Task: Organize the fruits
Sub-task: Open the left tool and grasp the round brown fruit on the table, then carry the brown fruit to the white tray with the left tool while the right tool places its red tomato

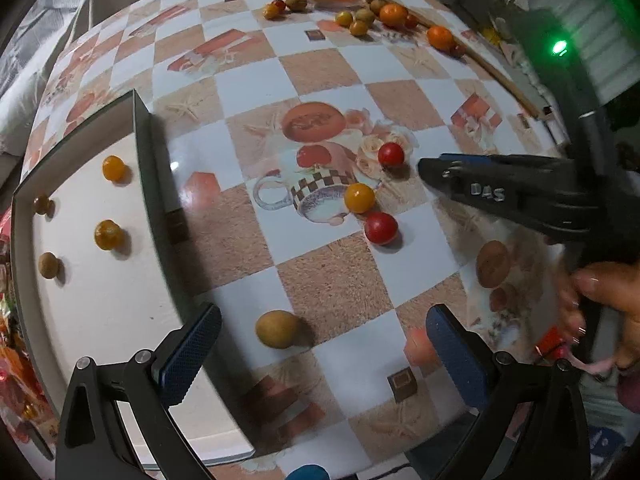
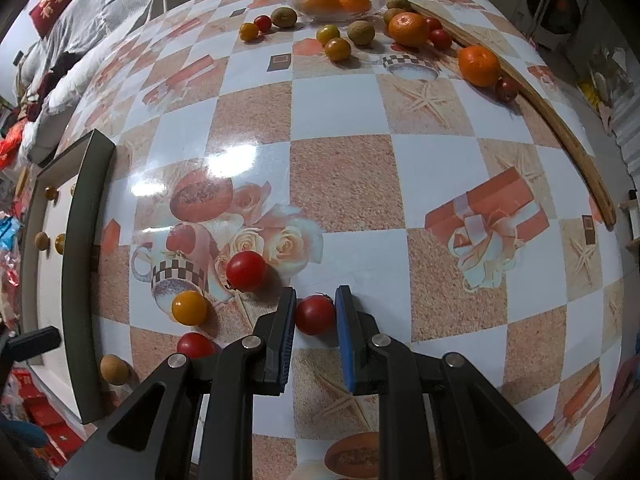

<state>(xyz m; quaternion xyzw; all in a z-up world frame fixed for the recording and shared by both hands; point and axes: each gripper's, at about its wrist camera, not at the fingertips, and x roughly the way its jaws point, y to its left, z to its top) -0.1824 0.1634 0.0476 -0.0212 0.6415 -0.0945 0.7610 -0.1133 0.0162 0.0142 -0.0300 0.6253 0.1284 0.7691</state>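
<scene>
Only right wrist shows right tool (image 2: 316, 306) pinching red tomato (image 2: 315, 314).

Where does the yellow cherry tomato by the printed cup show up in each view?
Left wrist: yellow cherry tomato sits centre-right, between two red tomatoes.
Right wrist: it is at lower left, left of the right gripper.
Shared landmark: the printed checkered cup, right beside it in both.
</scene>
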